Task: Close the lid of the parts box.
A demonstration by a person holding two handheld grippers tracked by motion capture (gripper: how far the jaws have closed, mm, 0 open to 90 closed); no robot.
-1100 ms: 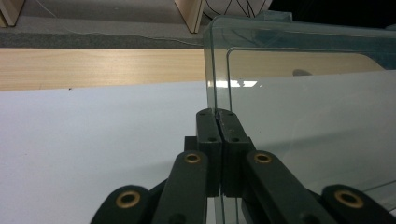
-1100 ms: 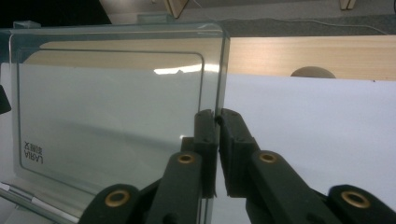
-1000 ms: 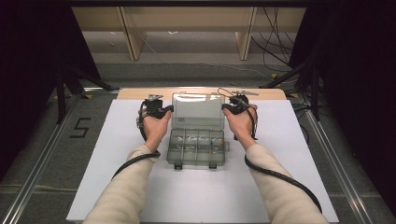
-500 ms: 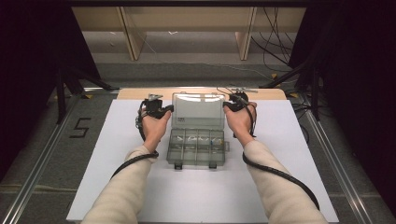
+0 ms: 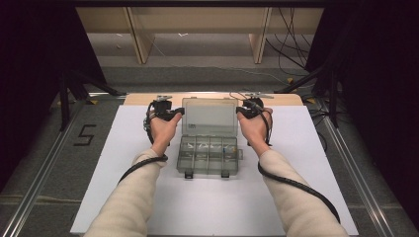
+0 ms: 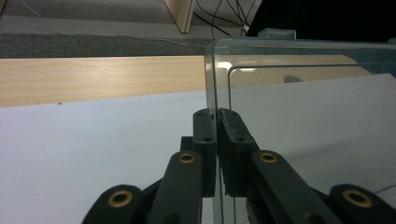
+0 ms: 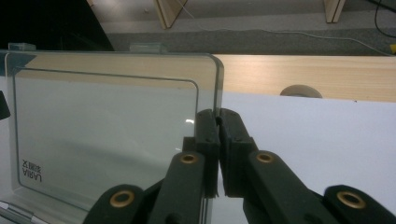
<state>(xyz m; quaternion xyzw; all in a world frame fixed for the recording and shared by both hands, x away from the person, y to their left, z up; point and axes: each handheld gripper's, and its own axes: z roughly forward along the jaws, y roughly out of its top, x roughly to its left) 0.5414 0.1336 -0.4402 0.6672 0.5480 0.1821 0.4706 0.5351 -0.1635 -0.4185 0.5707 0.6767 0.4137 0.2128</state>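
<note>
Two grippers pinch the clear plastic compartment box's raised lid [image 5: 208,116]: left gripper [image 6: 216,114] & right gripper [image 7: 217,114], one per side edge.

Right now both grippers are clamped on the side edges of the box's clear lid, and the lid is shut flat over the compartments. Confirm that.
Not quite. The left gripper and right gripper do clamp the clear lid by its side edges, but the high view shows it raised open behind the uncovered compartments.

The high view looks forward and down over the tabletop [image 5: 123,197]. Each gripper view sits close behind its jaws, both sharing the clear lid [image 6: 299,93].
</note>
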